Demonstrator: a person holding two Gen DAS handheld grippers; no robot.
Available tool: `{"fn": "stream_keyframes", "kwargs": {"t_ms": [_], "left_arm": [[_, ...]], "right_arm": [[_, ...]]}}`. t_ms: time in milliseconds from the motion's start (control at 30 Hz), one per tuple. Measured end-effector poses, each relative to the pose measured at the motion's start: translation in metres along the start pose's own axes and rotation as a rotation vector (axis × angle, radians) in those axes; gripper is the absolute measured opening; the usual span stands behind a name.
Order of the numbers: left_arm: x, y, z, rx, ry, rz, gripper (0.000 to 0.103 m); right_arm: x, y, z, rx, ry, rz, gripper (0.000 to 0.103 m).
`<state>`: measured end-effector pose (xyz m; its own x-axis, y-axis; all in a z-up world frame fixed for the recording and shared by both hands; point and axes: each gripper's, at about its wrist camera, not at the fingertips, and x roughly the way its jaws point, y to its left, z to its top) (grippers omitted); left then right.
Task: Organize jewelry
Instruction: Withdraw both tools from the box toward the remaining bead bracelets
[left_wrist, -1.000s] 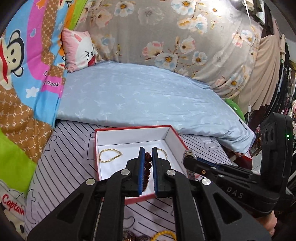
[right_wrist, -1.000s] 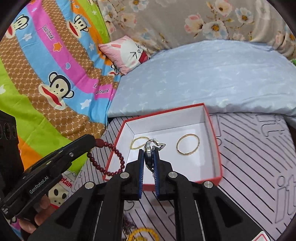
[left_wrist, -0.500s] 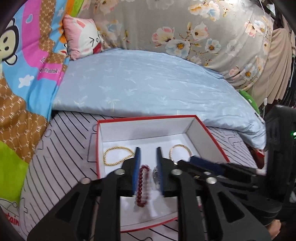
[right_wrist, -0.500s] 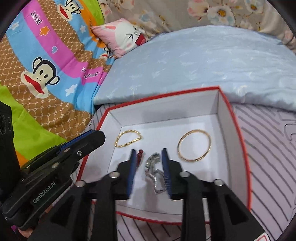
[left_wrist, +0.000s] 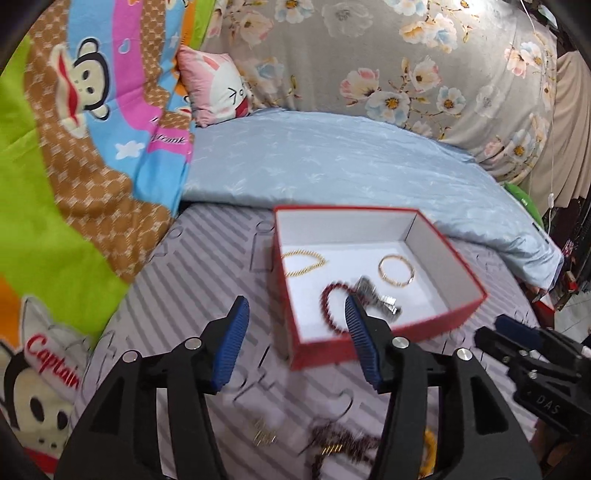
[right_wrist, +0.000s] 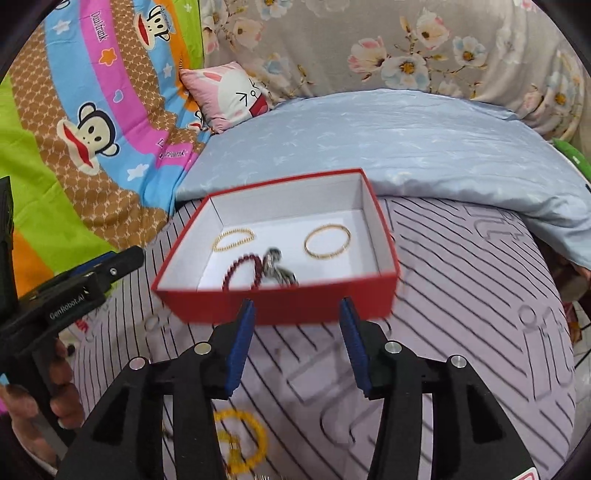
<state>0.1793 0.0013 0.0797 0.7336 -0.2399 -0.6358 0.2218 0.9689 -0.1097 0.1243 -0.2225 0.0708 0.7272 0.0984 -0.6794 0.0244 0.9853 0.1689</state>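
A red box (left_wrist: 380, 345) (right_wrist: 280, 301) with a white inside sits on the striped mat. In it lie a gold chain bracelet (left_wrist: 303, 261) (right_wrist: 233, 239), a gold bangle (left_wrist: 396, 270) (right_wrist: 327, 241), a dark red bead bracelet (left_wrist: 331, 304) (right_wrist: 241, 271) and a silver watch (left_wrist: 378, 298) (right_wrist: 277, 266). My left gripper (left_wrist: 295, 341) is open and empty, near the box's front left corner. My right gripper (right_wrist: 297, 341) is open and empty, just in front of the box.
Loose jewelry lies on the mat near me: a yellow bead bracelet (right_wrist: 240, 441), a dark bead tangle (left_wrist: 343, 443) and small gold pieces (left_wrist: 264, 437). A blue quilt (left_wrist: 332, 162) lies behind the box, a cartoon blanket (left_wrist: 74, 155) at left.
Both grippers have opened wide and pulled back out of the box. The red bead bracelet and the silver watch, held a second ago, now lie in the box.
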Motion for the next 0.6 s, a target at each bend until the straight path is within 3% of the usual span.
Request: {"fn": "stream_keyframes", "kwargs": {"t_ms": [433, 600], "left_arm": [[-0.038, 0.019, -0.093, -0.051, 0.103, 0.043, 0.053], [-0.038, 0.026, -0.109, -0.063, 0.127, 0.056, 0.053]], "right_arm": [[-0.043, 0.011, -0.088, 0.016, 0.081, -0.011, 0.046], [-0.044, 0.018, -0.108, 0.016, 0.111, -0.001, 0.046]]}}
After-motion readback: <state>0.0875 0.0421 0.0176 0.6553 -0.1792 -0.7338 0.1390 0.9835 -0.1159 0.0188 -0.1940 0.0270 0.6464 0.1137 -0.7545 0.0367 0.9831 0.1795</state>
